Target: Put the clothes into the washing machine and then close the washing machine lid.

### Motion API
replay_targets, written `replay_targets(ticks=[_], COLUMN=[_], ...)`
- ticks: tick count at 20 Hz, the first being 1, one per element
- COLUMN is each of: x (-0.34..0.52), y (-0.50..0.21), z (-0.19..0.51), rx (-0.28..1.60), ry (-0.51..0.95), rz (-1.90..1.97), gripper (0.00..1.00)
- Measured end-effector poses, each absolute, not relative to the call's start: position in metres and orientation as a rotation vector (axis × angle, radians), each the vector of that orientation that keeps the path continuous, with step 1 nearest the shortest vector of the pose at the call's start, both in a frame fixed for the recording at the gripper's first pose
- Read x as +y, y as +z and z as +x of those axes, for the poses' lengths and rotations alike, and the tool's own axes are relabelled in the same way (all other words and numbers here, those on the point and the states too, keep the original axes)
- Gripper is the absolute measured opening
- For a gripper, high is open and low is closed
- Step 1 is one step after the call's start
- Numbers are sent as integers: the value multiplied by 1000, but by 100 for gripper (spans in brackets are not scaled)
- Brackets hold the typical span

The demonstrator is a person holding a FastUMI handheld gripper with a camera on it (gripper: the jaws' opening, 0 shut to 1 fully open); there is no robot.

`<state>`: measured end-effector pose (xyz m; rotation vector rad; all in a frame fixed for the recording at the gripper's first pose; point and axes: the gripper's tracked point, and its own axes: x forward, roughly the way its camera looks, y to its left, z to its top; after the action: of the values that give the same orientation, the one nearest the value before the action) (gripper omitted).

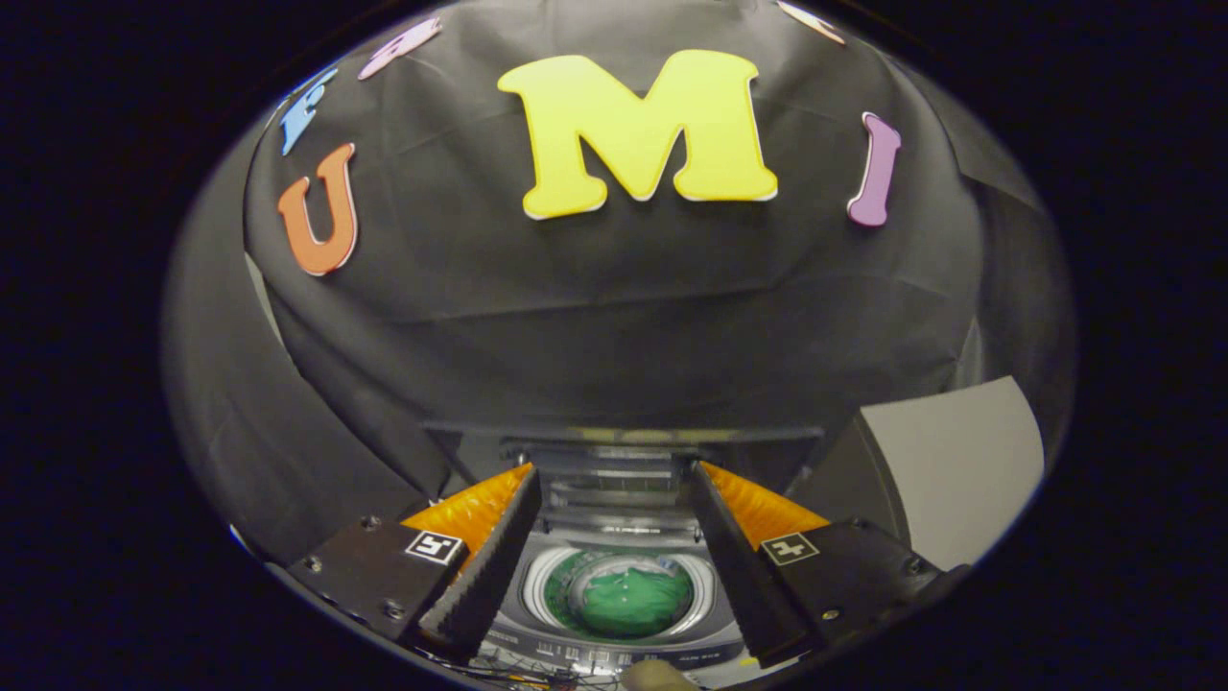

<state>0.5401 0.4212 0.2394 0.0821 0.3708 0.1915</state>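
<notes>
Tongs (614, 480) spread wide, holding nothing, above washing machine (614, 638) containing green clothes (633, 600).

Dim overall, the black cloth wall (614, 317) soaking up most light. Strong fisheye bending curves everything toward the rim, where detail softens and darkens. The white round washing machine drum opening (619, 590) is the brightest, sharpest area; the tool (614, 480), fingers parted, looks slightly soft.

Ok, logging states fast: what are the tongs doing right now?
Tongs: open, holding nothing, spread above the washing machine with the green clothes in its drum.
</notes>
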Motion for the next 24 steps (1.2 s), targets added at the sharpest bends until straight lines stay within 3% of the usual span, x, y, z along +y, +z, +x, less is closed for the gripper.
replay_targets(ticks=[6, 13, 24], x=[431, 459, 454], y=[260, 230, 203], z=[588, 632, 644], rx=[391, 510, 570], ry=[166, 129, 34], rz=[69, 63, 31], gripper=[98, 98, 100])
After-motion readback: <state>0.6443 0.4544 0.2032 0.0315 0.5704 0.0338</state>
